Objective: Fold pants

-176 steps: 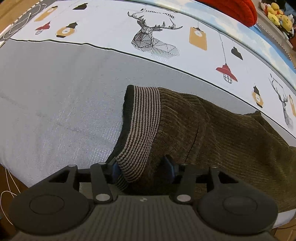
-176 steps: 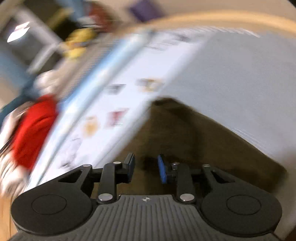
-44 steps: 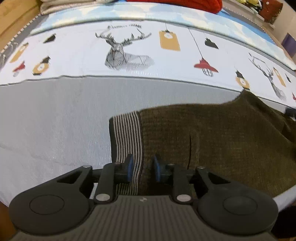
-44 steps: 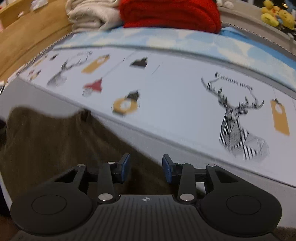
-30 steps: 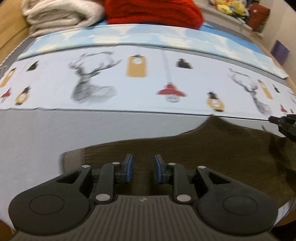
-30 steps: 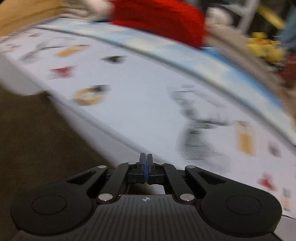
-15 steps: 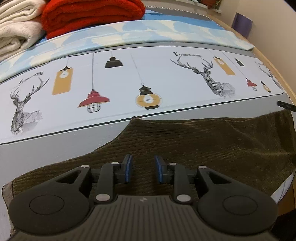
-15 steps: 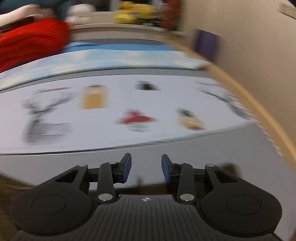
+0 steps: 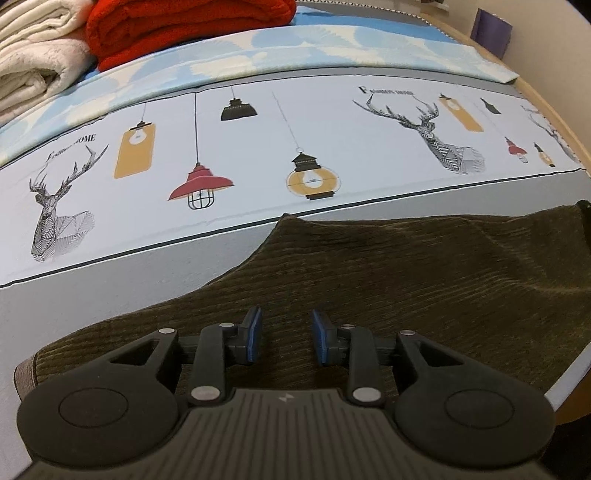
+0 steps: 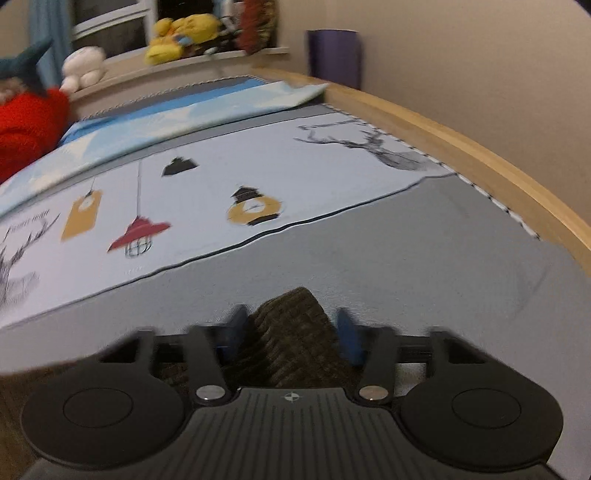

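Dark olive corduroy pants (image 9: pixel 424 269) lie flat on the grey part of the bed cover, with a striped cuff (image 9: pixel 24 373) at the far left. My left gripper (image 9: pixel 286 338) is open and empty, just above the pants' near middle. In the right wrist view a corner of the pants (image 10: pixel 291 332) lies between the spread fingers of my right gripper (image 10: pixel 291 336), which is open; the view is slightly blurred.
The bed cover (image 9: pixel 258 147) has deer and lantern prints. A red blanket (image 9: pixel 184 26) and a white blanket (image 9: pixel 33 62) are stacked at the back left. A wooden bed rim (image 10: pixel 461 147) runs along the right, with a wall behind. Plush toys (image 10: pixel 181 26) sit on a far ledge.
My left gripper has stayed over the pants' middle with its fingers a little wider. My right gripper has swung right, and a pants corner now lies between its open fingers.
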### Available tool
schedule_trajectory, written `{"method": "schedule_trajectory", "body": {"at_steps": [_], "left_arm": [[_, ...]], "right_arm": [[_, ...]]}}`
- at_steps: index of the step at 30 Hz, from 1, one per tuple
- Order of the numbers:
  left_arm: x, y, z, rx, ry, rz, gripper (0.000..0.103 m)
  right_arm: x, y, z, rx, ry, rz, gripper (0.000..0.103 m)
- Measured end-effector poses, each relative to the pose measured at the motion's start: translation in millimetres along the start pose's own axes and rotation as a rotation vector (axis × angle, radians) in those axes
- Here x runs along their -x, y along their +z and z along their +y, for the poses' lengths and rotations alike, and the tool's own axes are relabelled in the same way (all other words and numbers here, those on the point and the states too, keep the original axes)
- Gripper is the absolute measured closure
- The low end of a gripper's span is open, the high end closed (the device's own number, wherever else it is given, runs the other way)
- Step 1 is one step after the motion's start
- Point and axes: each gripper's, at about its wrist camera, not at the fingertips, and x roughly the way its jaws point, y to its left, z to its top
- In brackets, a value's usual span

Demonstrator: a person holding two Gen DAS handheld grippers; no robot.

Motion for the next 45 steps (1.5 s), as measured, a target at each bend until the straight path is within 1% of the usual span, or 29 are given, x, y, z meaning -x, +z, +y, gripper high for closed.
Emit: {"method": "schedule_trajectory", "body": {"at_steps": [2,3,4,5,7,8,10,11,12,13,14,15,18,21,25,29,32,35,37,38,39,41,43,45], "left_arm": [[0,0,-1,-0.003,0.001,0.001,0.070],[0,1,-2,-0.005,-0.001,0.000,0.070],[0,2,-3,-0.007,-0.004,-0.002,0.070],[-1,2,-4,-0.008,-0.007,-0.002,0.070],[-1,3,-7,-0.014,-0.015,-0.002,0.070],[-1,3,-8,-0.018,-0.019,-0.002,0.070],[-2,3,-9,-0.024,-0.025,0.002,0.070],[-2,3,-10,-0.028,-0.031,0.003,0.070],[-2,3,-10,-0.033,-0.037,0.004,0.070],[-2,3,-10,-0.039,-0.043,0.006,0.070],[-1,3,-10,-0.043,-0.045,0.006,0.069],[1,2,-10,-0.046,-0.049,0.003,0.069],[9,0,-10,-0.049,-0.077,-0.014,0.067],[19,-4,-11,-0.062,-0.087,-0.033,0.067],[30,-11,-7,-0.055,-0.092,-0.047,0.066],[39,-19,-4,-0.060,-0.097,-0.062,0.066],[42,-24,1,-0.058,-0.086,-0.060,0.066],[42,-28,10,-0.043,-0.070,-0.053,0.066],[42,-30,16,-0.035,-0.059,-0.049,0.066],[42,-31,20,-0.032,-0.055,-0.047,0.066],[42,-32,22,-0.030,-0.051,-0.046,0.066],[45,-32,29,-0.024,-0.044,-0.050,0.066],[48,-32,37,-0.006,-0.042,-0.059,0.066],[53,-33,47,0.019,-0.040,-0.070,0.066]], "right_arm": [[5,5,0,0.028,0.004,-0.034,0.094],[7,8,-3,0.006,-0.007,-0.055,0.095],[6,13,-6,-0.025,-0.042,-0.070,0.095],[3,16,-11,-0.069,-0.095,-0.073,0.095],[-3,15,-13,-0.137,-0.144,-0.033,0.090],[-6,15,-13,-0.152,-0.164,-0.004,0.085],[0,15,-13,-0.170,-0.158,0.004,0.085],[7,16,-15,-0.186,-0.150,-0.005,0.080],[14,17,-18,-0.203,-0.157,-0.008,0.071],[22,17,-21,-0.224,-0.170,-0.011,0.067],[32,16,-28,-0.258,-0.181,-0.018,0.059],[41,13,-34,-0.289,-0.187,-0.024,0.054],[70,-2,-58,-0.396,-0.194,-0.012,0.053],[94,-24,-82,-0.516,-0.196,0.028,0.053],[118,-59,-105,-0.662,-0.197,0.069,0.053],[123,-90,-116,-0.784,-0.150,0.152,0.053],[119,-106,-115,-0.842,-0.083,0.199,0.052],[113,-109,-111,-0.848,-0.059,0.211,0.052],[109,-106,-106,-0.829,-0.054,0.203,0.054],[107,-104,-103,-0.822,-0.060,0.202,0.067],[107,-102,-100,-0.813,-0.087,0.201,0.077],[111,-98,-94,-0.824,-0.109,0.181,0.080],[121,-92,-89,-0.837,-0.136,0.138,0.081],[135,-78,-69,-0.796,-0.170,0.076,0.081]]}}
